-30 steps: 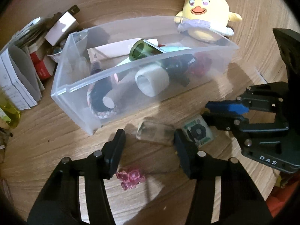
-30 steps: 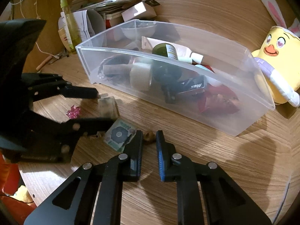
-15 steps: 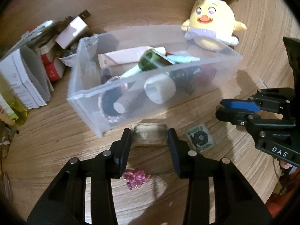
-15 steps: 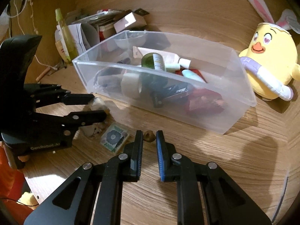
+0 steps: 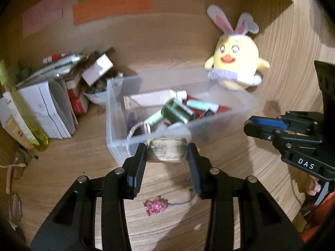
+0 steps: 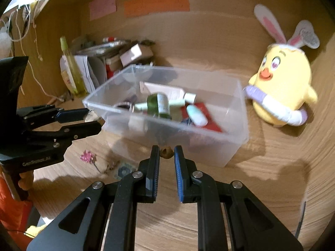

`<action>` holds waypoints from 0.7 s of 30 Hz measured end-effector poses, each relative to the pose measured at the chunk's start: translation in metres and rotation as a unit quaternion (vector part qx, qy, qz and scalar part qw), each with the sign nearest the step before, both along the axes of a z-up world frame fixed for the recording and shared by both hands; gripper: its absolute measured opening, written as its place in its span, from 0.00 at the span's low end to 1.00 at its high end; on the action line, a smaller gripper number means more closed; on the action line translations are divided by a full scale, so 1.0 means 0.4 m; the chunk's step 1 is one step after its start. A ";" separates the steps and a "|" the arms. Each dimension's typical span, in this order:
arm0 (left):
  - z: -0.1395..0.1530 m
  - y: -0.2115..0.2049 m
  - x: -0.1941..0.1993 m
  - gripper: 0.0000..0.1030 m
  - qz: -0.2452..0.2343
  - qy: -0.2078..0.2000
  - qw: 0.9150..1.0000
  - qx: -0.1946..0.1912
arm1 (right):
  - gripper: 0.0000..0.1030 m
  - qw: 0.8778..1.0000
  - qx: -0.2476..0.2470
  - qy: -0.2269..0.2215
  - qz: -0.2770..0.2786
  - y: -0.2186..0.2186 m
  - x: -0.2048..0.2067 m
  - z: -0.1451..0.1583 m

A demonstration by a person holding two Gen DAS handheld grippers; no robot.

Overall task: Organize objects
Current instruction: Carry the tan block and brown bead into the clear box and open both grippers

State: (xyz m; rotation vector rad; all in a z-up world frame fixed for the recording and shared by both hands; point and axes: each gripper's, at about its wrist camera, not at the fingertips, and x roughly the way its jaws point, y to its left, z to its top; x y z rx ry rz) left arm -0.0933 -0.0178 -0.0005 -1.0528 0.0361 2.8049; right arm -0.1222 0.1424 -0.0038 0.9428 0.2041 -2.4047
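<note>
My left gripper [image 5: 166, 153] is shut on a pale translucent block [image 5: 166, 149] and holds it in the air just before the near wall of the clear plastic bin [image 5: 110, 113]. The right wrist view shows that gripper [image 6: 92, 118] at the bin's [image 6: 100, 104] left corner. My right gripper [image 6: 166, 153] is shut on a small brown bead [image 6: 166, 153], also lifted, in front of the bin's long side; its fingers [image 5: 254, 128] enter the left wrist view from the right. The bin holds several items, among them a green bottle [image 6: 156, 102]. A pink bead trinket [image 5: 156, 206] lies on the wooden top below my left gripper.
A yellow plush chick [image 6: 280, 83] with rabbit ears sits right of the bin. Papers, boxes and a yellow-green bottle [image 5: 25, 113] are piled to the bin's left. A small green patterned packet [image 6: 123, 170] lies on the wood near the trinket. Coloured notes hang on the back wall.
My left gripper closed on the translucent block and lifted it off the wood. Both grippers rose and tilted up, the right one carrying the brown bead.
</note>
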 end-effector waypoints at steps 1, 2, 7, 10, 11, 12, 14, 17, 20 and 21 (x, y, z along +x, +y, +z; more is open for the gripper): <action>0.011 -0.001 0.000 0.38 0.002 0.007 1.000 0.003 | 0.12 1.000 -0.004 0.007 -0.003 0.004 0.000 0.013; 0.021 -0.002 0.000 0.38 0.004 0.013 1.000 0.006 | 0.12 1.000 -0.006 0.011 -0.004 0.009 -0.001 0.021; 0.058 -0.007 0.000 0.38 0.011 0.034 0.999 0.013 | 0.12 0.999 -0.015 0.036 -0.014 0.026 -0.009 0.064; 0.079 -0.009 -0.003 0.38 0.016 0.044 0.999 0.017 | 0.12 0.998 -0.020 0.049 -0.019 0.036 -0.017 0.087; 0.084 -0.010 -0.006 0.38 0.018 0.047 0.999 0.018 | 0.12 0.998 -0.021 0.055 -0.021 0.039 -0.019 0.096; 0.090 -0.011 -0.007 0.38 0.020 0.051 0.998 0.019 | 0.12 0.998 -0.023 0.059 -0.022 0.042 -0.021 0.104; 0.101 -0.015 -0.017 0.38 0.025 0.056 0.998 0.022 | 0.12 0.997 -0.026 0.067 -0.025 0.047 -0.026 0.118; 0.108 -0.022 -0.032 0.38 0.033 0.057 0.998 0.025 | 0.12 0.996 -0.031 0.074 -0.026 0.051 -0.039 0.134; 0.107 -0.029 -0.054 0.38 0.040 0.053 0.997 0.028 | 0.12 0.996 -0.033 0.077 -0.028 0.047 -0.055 0.140; 0.104 -0.031 -0.061 0.38 0.042 0.050 0.997 0.029 | 0.12 0.996 -0.033 0.076 -0.028 0.046 -0.062 0.139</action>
